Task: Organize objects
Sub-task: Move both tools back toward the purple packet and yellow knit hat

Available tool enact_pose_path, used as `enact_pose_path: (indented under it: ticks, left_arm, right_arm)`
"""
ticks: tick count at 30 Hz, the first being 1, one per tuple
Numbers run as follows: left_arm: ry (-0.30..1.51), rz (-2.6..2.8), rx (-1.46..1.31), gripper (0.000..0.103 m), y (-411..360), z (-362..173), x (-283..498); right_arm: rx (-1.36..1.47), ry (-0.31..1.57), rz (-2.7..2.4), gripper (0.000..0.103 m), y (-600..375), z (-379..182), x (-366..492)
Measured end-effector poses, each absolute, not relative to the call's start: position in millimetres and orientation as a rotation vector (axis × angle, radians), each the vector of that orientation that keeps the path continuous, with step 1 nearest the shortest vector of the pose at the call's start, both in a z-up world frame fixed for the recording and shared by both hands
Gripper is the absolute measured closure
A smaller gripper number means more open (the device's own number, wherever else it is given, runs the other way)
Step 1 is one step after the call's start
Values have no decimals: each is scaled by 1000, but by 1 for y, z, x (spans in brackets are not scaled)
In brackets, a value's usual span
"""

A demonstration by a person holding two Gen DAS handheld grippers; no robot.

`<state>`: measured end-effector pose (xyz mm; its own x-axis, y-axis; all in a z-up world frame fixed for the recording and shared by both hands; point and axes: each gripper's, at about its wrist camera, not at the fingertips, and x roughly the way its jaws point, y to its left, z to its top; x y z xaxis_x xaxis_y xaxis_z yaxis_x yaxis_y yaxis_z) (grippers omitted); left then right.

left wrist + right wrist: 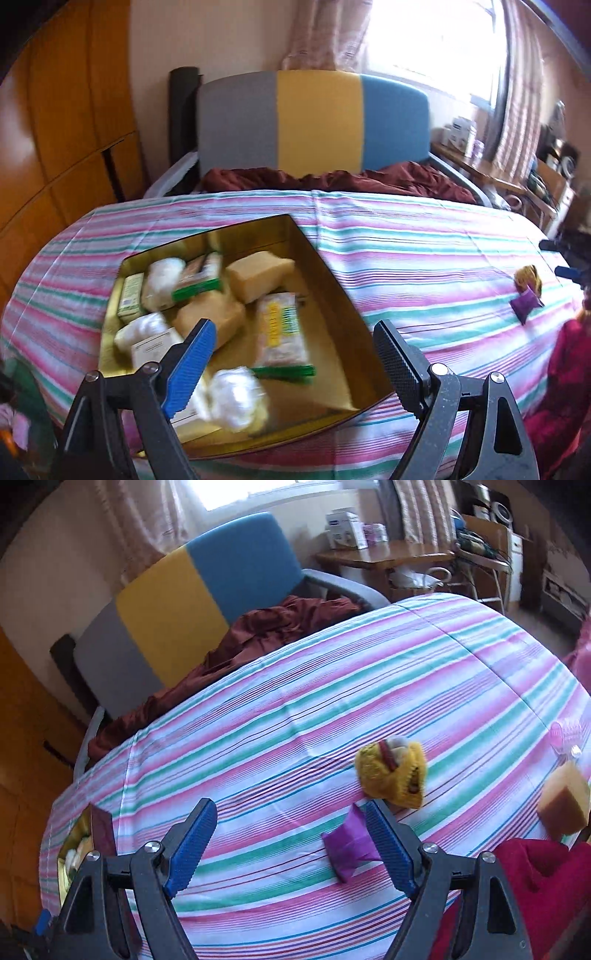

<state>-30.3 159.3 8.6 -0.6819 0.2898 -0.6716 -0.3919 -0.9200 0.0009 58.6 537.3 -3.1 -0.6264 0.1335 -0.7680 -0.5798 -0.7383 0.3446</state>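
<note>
Gold tin (332, 295) on the striped counter (424, 258) already holds most items. Outstanding: purple packet (343, 849), yellow pouch (391, 775), sponge block (565, 797). Left hand-held gripper (295, 363) and right hand-held gripper (291, 843) both released, empty.

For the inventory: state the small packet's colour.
Purple packet, clearest in the right wrist view, beside the yellow pouch.

Motion blur smears the packets (282, 328) in the gold box (325, 258); a tan block (565, 801) at three o'clock is edge-cropped.
</note>
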Motion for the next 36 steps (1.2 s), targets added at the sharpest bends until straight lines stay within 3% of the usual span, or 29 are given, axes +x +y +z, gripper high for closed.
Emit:
enact_pose_path:
  ticks: [13,24,29,36]
  left_arm:
    - [351,2352,-993,17,266,-15,-23]
    - [416,1993,-902,31,380,-39,-2]
    - [574,1843,-754,32,436,-50,17]
    - [651,1669,-706,29,493,-67,24]
  right_arm:
    - [-774,1309,2336,19,609,-30,113]
    - [-655,1457,2269,19,619,-40,125]
    - [-682,1476,2283,19,620,-41,122]
    - [-691,1507,2282,19,622,-44,121]
